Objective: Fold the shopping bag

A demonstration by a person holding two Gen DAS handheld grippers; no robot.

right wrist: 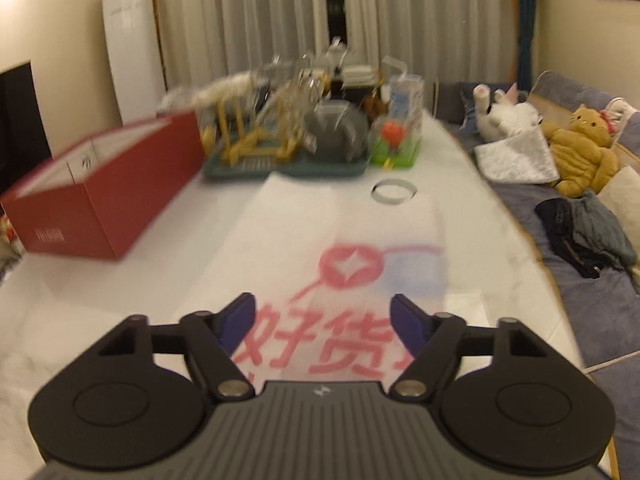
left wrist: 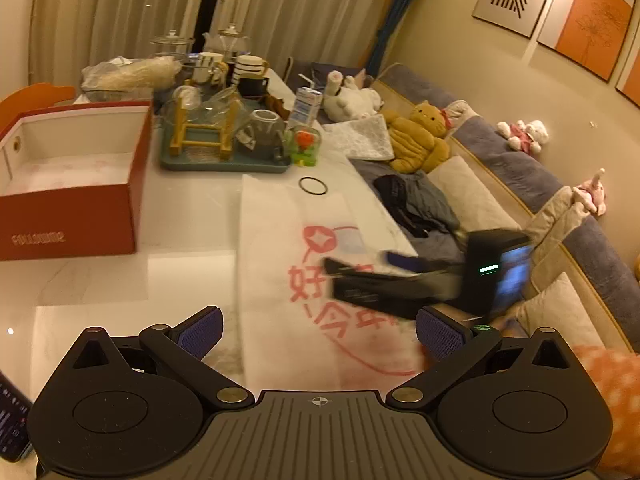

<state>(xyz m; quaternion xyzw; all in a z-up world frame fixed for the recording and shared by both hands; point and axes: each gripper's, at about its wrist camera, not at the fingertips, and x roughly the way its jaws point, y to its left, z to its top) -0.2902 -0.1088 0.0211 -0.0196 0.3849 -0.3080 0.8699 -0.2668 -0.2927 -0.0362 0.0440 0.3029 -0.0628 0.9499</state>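
Shopping bag flat, long axis lengthwise along table; left gripper and right gripper spread, empty.

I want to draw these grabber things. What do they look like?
Each is matte black with a ribbed grey middle plate carrying a small crosshair mark, two big round discs and silver pivot bolts. The left gripper and right gripper have dark blue textured pads. From the left camera, the right one shows a boxy black body with a green light.

Bag flat on table, box left, tray behind.
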